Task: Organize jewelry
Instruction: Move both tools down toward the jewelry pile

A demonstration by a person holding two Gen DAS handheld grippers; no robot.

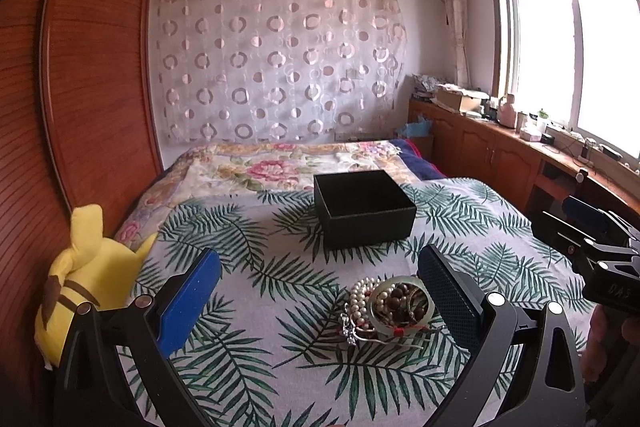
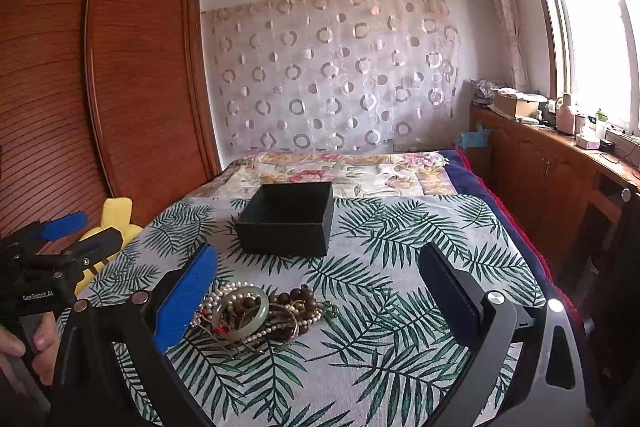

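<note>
On a leaf-print bedspread (image 2: 380,307) we see a jewelry pile (image 2: 256,315), with an open black box (image 2: 288,219) beyond it at twelve o'clock. Our left gripper (image 1: 320,291) and right gripper (image 2: 320,291) hover near the pile, jaws wide apart, holding nothing.

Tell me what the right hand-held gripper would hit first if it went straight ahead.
Probably the black box, which sits nearly centred ahead of the right hand-held gripper. The jewelry pile lies lower and left, near its blue finger; depth is uncertain.
</note>
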